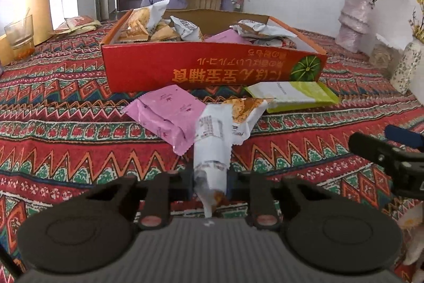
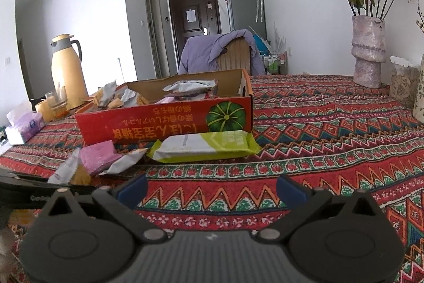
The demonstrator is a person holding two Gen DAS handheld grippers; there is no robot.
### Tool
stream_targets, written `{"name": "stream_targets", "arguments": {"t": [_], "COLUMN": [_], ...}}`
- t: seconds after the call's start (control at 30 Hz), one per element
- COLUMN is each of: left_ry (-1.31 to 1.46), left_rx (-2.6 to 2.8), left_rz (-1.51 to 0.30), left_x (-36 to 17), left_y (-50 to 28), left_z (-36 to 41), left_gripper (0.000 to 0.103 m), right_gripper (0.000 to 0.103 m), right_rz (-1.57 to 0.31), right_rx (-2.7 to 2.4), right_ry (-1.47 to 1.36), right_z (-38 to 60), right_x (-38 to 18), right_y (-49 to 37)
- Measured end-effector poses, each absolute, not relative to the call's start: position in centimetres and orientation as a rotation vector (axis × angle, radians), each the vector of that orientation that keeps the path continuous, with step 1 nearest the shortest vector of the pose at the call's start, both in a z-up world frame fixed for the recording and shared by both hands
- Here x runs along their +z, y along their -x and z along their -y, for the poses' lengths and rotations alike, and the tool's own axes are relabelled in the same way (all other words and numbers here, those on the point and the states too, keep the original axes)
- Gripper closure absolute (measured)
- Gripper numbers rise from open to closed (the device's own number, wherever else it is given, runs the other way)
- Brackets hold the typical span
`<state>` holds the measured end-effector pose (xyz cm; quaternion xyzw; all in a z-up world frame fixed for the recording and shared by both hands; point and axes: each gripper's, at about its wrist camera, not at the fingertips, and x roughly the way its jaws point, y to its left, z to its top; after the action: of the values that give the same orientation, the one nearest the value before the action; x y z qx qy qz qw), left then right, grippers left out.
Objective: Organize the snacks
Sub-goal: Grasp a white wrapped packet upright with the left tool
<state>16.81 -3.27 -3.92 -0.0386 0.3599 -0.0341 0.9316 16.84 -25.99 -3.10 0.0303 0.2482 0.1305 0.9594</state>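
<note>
pink packet (image 1: 169,110) lies on the counter (image 1: 66,145) near the red box (image 1: 212,65), loose, likely waiting its turn. left gripper (image 1: 210,184) has its fingers pinched tight on the white snack packet (image 1: 220,134), tilted down, packet end poking toward the box. green packet (image 2: 206,147) right, against the box. right gripper (image 2: 212,190) fingers wide, empty, idle.

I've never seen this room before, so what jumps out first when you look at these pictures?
Probably the big red box with a green pumpkin picture, sitting mid-table on the zigzag tablecloth, stuffed with snack packets. Right in front of it, the left gripper has its jaws pinched shut on a white snack packet, next to a pink packet and a green one. On the right stands a vase of dusty-pink roses.
</note>
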Motion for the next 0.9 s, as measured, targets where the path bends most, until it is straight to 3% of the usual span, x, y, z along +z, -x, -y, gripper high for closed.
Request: {"name": "stream_targets", "arguments": {"t": [0.47,0.9], "left_ry": [0.080,0.107], "left_rx": [-0.056,-0.028], "left_rz": [-0.612,-0.602], "left_x": [-1.0,-0.7], "left_y": [-15.3,-16.2], "left_z": [1.3,-0.7], "left_gripper": [0.082,0.082], "right_gripper": [0.000,0.000], "right_rz": [-0.491,-0.590], "right_rx": [0.264,0.192], "right_ry": [-0.015,0.064], "right_z": [24.9,22.3], "right_x": [-2.0,-0.9], "right_y": [-17.8,-27.3]}}
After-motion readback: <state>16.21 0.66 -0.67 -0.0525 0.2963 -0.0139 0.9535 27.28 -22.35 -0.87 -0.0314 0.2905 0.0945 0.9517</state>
